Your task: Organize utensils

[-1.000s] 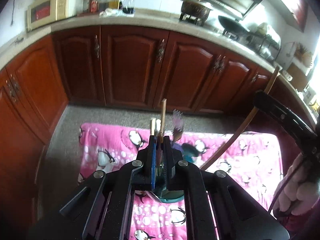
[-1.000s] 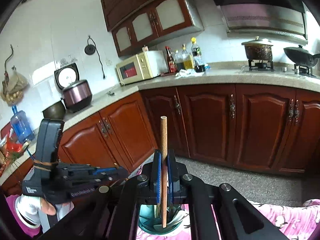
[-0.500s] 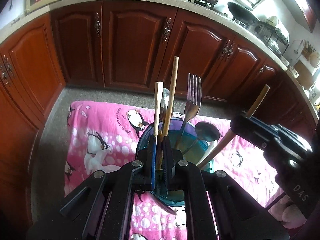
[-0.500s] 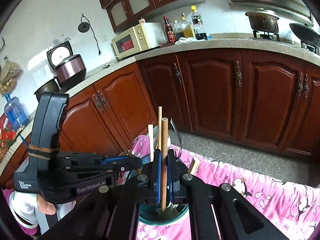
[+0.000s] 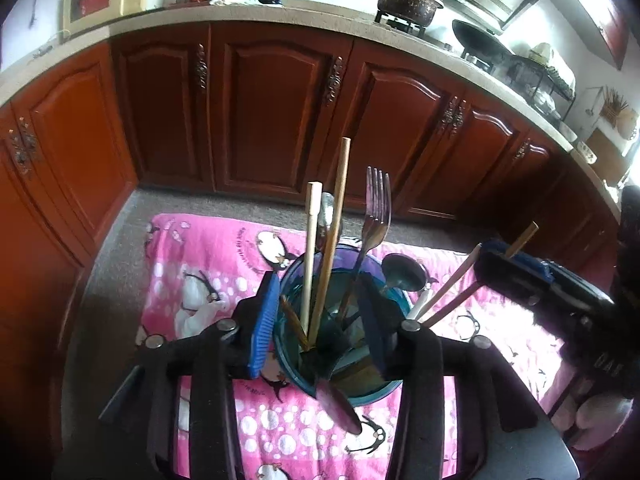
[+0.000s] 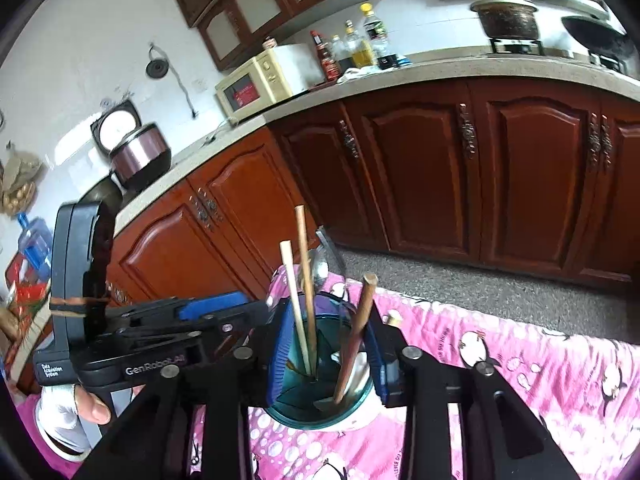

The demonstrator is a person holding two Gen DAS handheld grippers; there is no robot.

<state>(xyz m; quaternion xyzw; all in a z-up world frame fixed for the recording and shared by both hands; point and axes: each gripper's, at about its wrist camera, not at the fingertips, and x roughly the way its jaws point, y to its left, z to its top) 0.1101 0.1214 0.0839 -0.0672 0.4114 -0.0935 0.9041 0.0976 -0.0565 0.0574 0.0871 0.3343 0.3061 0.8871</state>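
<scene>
A blue translucent cup (image 5: 376,384) stands on the pink penguin cloth (image 5: 200,280). It holds wooden chopsticks (image 5: 332,236), a pale stick (image 5: 310,248), a fork (image 5: 374,216), a ladle (image 5: 402,272) and other utensils. My left gripper (image 5: 320,320) is open, its jaws on either side of the cup's rim and touching nothing. In the right wrist view the cup (image 6: 316,412) shows again, and my right gripper (image 6: 328,352) is open around it. A dark brown stick (image 6: 356,336) leans free in the cup between the jaws. The right gripper's body (image 5: 540,284) shows at the right of the left view.
Red-brown kitchen cabinets (image 5: 280,112) run behind the cloth, under a counter with a microwave (image 6: 256,88), bottles (image 6: 360,48) and a pot on the stove (image 5: 408,0). Grey floor (image 6: 460,280) lies between cloth and cabinets. A rice cooker (image 6: 136,152) is at the left.
Both grippers have opened. The left let go of its chopstick and the right let go of the brown stick; both now stand loose in the cup. Both views came closer to the cup.
</scene>
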